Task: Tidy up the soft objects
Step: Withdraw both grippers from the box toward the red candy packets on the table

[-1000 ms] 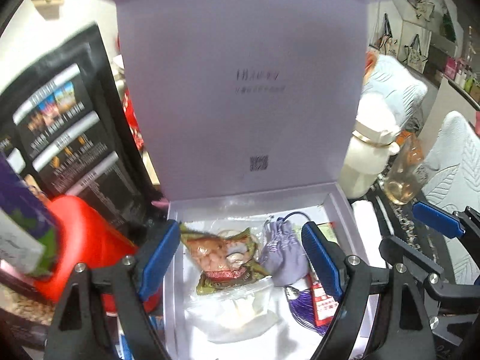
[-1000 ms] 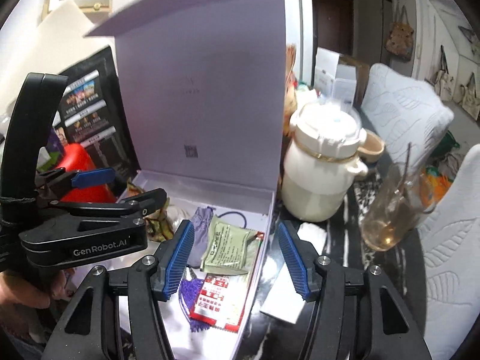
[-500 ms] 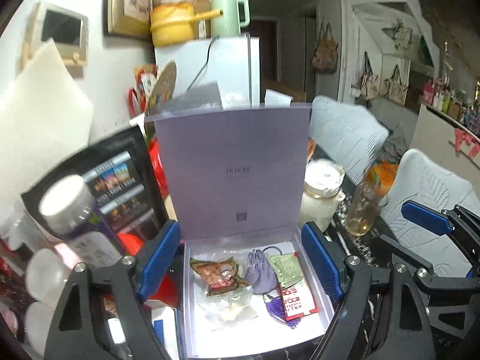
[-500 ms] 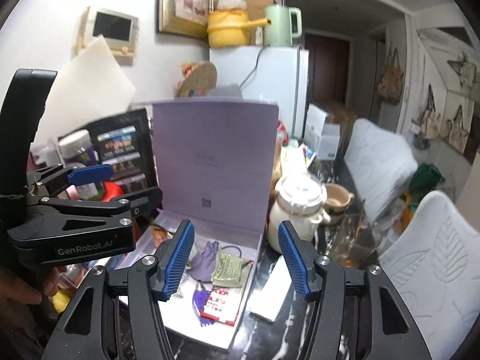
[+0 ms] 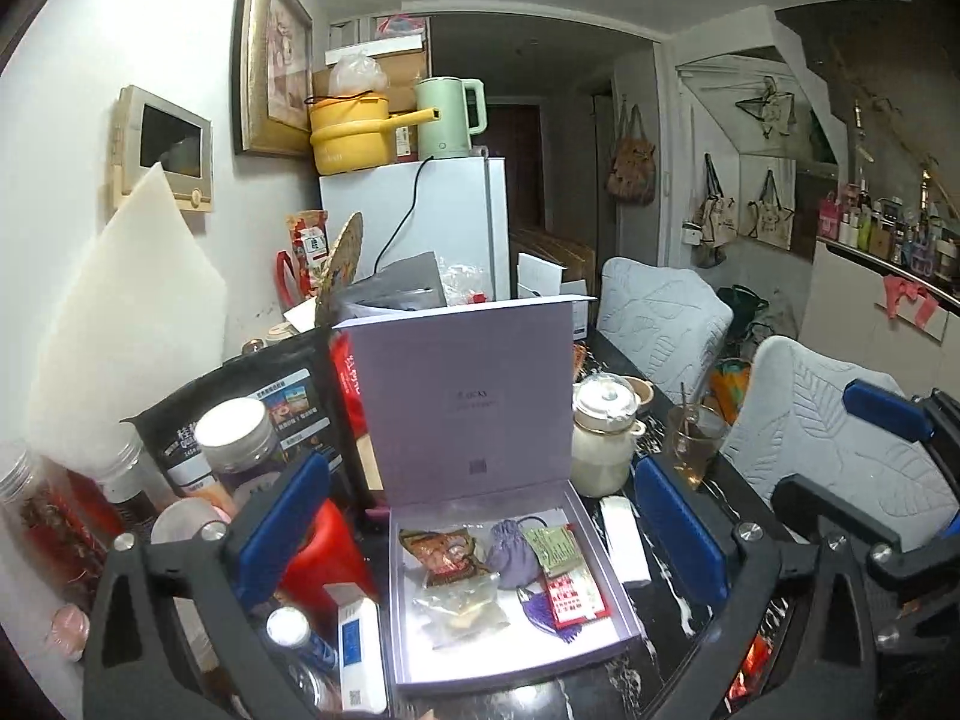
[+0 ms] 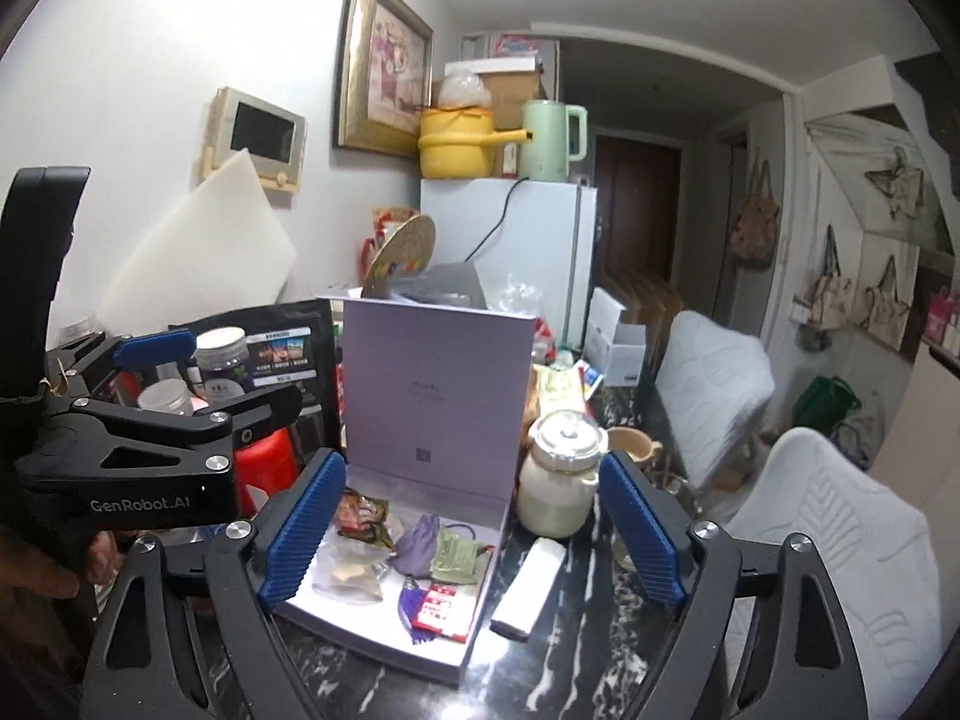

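In the left wrist view, the left claw (image 5: 480,546) hangs above the near edge of the lavender gift box (image 5: 606,564), its jaws opening and nothing between them; the blue pads merely frame the box from above. The box lies flat on the dark marbled bench (image 5: 672,666) with its lid (image 5: 468,402) propped upright at the far side, likely so the soft things can be dropped in from above. Inside lie a snack packet (image 5: 441,552), a clear pouch (image 5: 459,606) nearer, a purple drawstring sachet (image 5: 513,552), a green packet (image 5: 552,546) and a red card (image 5: 573,594) over a purple tassel (image 5: 543,609). A white bar (image 5: 624,546) lies on the bench just right of the box, still outside it. At the right edge the right claw's body shows. In the right wrist view, the right claw (image 6: 471,531) is likewise released, jaws opening, empty, held over the box's near right corner; the left claw's black body (image 6: 138,468) sits at the left with a hand (image 6: 54,558) under it. Clutter crowds the box: a red container (image 6: 264,462), jars (image 6: 222,360) and a black bag (image 6: 288,348) press in on the left, a cream lidded pot (image 6: 561,480) stands close to the right wall, and a drinking glass is partly hidden behind the right pad. Reaching the white bar looks easiest from the near side, since the pot blocks the far approach.
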The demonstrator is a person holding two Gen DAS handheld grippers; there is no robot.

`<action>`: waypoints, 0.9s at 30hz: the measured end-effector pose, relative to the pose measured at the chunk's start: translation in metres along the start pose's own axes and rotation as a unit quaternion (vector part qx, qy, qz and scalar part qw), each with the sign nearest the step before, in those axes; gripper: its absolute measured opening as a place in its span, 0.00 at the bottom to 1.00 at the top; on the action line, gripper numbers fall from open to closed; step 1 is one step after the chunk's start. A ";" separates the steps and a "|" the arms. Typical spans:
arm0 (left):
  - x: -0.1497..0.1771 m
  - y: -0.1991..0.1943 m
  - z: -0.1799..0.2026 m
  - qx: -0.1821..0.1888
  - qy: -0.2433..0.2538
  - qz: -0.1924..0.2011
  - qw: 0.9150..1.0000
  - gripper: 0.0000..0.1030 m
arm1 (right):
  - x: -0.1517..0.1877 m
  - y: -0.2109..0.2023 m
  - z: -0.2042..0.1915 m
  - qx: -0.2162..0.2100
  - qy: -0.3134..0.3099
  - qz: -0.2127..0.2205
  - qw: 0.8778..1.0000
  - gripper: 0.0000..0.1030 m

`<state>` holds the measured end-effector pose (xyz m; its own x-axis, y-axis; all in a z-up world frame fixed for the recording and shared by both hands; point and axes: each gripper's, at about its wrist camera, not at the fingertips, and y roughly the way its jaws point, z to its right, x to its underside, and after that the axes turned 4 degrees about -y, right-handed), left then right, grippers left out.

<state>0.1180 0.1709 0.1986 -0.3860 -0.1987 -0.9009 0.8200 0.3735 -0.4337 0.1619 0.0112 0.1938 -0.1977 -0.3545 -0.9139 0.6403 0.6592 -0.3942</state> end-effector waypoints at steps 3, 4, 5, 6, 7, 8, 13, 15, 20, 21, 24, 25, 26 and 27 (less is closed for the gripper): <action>0.006 -0.012 0.001 0.001 0.005 0.003 1.000 1.00 | 0.003 -0.020 -0.003 0.007 -0.002 0.010 1.000 0.91; 0.008 -0.015 0.002 0.001 0.006 0.004 1.000 1.00 | 0.004 -0.024 -0.004 0.010 -0.003 0.012 1.000 0.91; 0.010 -0.018 0.002 0.002 0.007 0.006 1.000 1.00 | 0.006 -0.028 -0.005 0.014 -0.004 0.013 1.000 0.91; 0.012 -0.021 0.002 0.004 0.007 0.006 1.000 1.00 | 0.008 -0.033 -0.006 0.019 -0.005 0.014 1.000 0.92; 0.014 -0.024 0.002 0.007 0.007 0.007 1.000 1.00 | 0.010 -0.037 -0.006 0.023 -0.004 0.014 1.000 0.92; 0.017 -0.028 0.003 0.010 0.006 0.007 1.000 1.00 | 0.011 -0.040 -0.007 0.027 -0.003 0.013 1.000 0.92; 0.029 -0.041 0.007 0.022 0.007 0.008 1.000 1.00 | 0.026 -0.061 -0.008 0.039 0.007 0.016 0.999 0.92; 0.034 -0.046 0.010 0.027 0.012 0.009 1.000 1.00 | 0.031 -0.067 -0.009 0.043 0.011 0.015 0.999 0.93; 0.050 -0.058 0.018 0.043 0.028 0.014 0.999 1.00 | 0.049 -0.082 -0.012 0.061 0.021 0.010 0.998 0.93; 0.054 -0.058 0.019 0.048 0.030 0.009 0.998 1.00 | 0.053 -0.086 -0.012 0.066 0.022 0.007 0.998 0.94; 0.063 -0.057 0.023 0.061 0.032 -0.006 0.998 1.00 | 0.063 -0.091 -0.013 0.073 0.027 0.000 0.997 0.95; 0.067 -0.056 0.024 0.066 0.030 -0.011 0.997 1.00 | 0.068 -0.092 -0.012 0.073 0.029 -0.004 0.997 0.95; 0.070 -0.056 0.025 0.070 0.030 -0.013 0.997 1.00 | 0.071 -0.093 -0.012 0.074 0.031 -0.007 0.997 0.95; 0.074 -0.056 0.026 0.074 0.030 -0.014 0.997 1.00 | 0.075 -0.094 -0.013 0.075 0.033 -0.012 0.997 0.95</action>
<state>0.0542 0.1119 0.1572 -0.4298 -0.1508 -0.8902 0.8606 0.2298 -0.4545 0.0773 -0.0690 0.1606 -0.2586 -0.3216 -0.9109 0.7373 0.5435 -0.4012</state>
